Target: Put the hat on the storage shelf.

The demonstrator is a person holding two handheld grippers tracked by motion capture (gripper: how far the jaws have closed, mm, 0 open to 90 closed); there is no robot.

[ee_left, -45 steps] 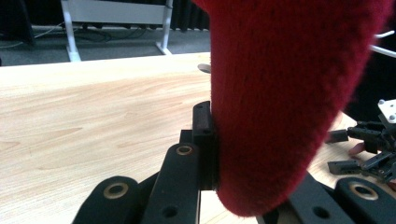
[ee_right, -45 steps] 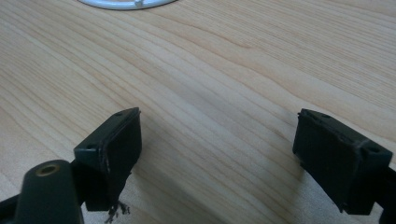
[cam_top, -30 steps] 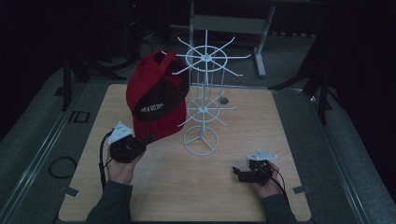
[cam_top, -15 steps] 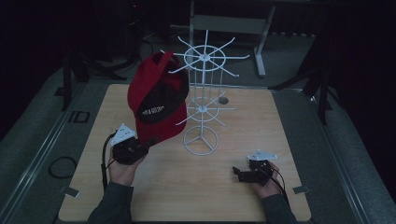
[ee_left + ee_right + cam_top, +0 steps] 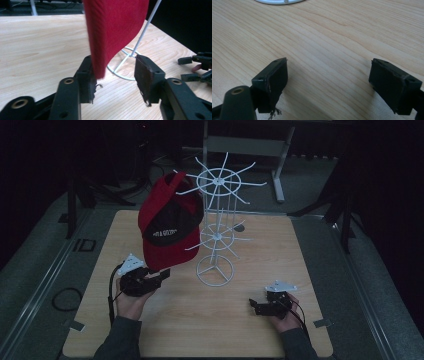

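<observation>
Jaws on your left gripper (image 5: 161, 275) have just been opening and now stand apart, with the brim of the red cap (image 5: 169, 222) hanging between them. From the left gripper view the brim (image 5: 112, 32) lies against the left-hand pad while the other pad stands clear of it, so nothing is clamped. Your right gripper (image 5: 256, 306) also stands with its jaws wide apart, low over bare wood near the front right of the wooden table (image 5: 260, 240).

From the high view you see the cap's crown hung on the white wire display rack (image 5: 216, 227), tilted, brim pointing down towards your left hand (image 5: 131, 297). The left gripper view adds the rack's ring base (image 5: 125, 72) behind the brim and your right gripper (image 5: 197, 67) further off. The right gripper view catches a sliver of that base (image 5: 278, 1) at its top edge.
</observation>
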